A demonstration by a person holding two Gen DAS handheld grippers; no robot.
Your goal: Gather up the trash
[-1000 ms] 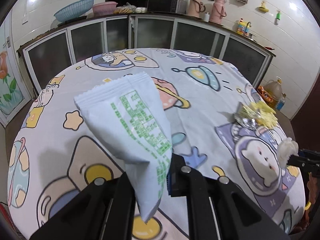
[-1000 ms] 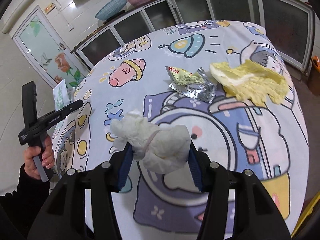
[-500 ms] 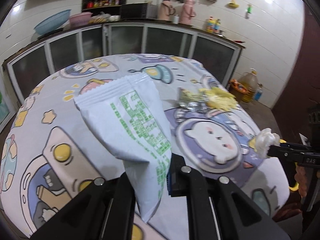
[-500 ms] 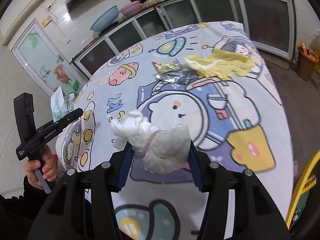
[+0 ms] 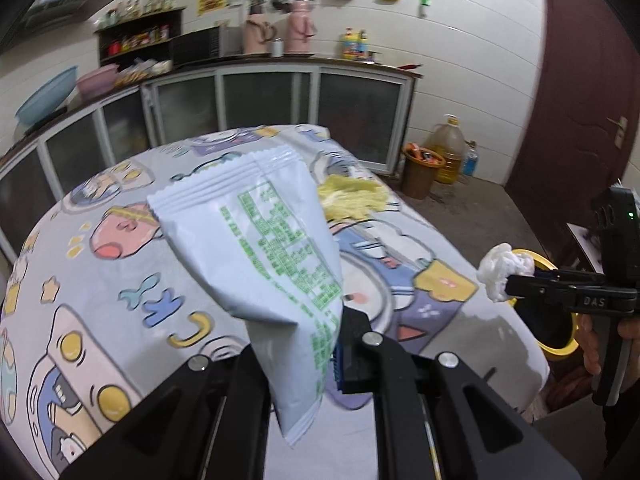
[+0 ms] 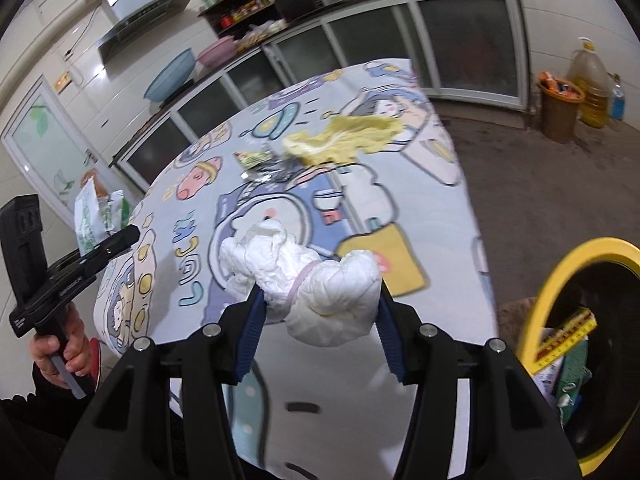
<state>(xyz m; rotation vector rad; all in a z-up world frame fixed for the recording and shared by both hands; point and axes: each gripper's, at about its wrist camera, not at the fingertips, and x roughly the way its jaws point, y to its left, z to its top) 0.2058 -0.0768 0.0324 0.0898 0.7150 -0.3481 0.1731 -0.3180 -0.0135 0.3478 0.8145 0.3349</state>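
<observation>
My left gripper (image 5: 304, 356) is shut on a pale blue snack packet (image 5: 256, 248) with green print, held above the table's near edge. My right gripper (image 6: 320, 320) is shut on a crumpled white tissue wad (image 6: 316, 284); it also shows in the left wrist view (image 5: 504, 272), off the table's right edge. A yellow-rimmed black trash bin (image 6: 560, 280) with wrappers inside stands low at the right, beside the table. A yellow crumpled wrapper (image 6: 344, 140) and a silver foil wrapper (image 6: 264, 168) lie on the far part of the table.
The round table (image 6: 436, 240) has a cartoon-print cloth. Cabinets (image 5: 272, 100) with glass doors run behind it. An orange bucket (image 6: 560, 108) and an oil jug (image 6: 592, 80) stand on the floor by the wall. A dark red door (image 5: 584, 80) is at right.
Both grippers have swung rightward with their loads. The right gripper has moved off the table's edge, and the yellow-rimmed bin has come into its view.
</observation>
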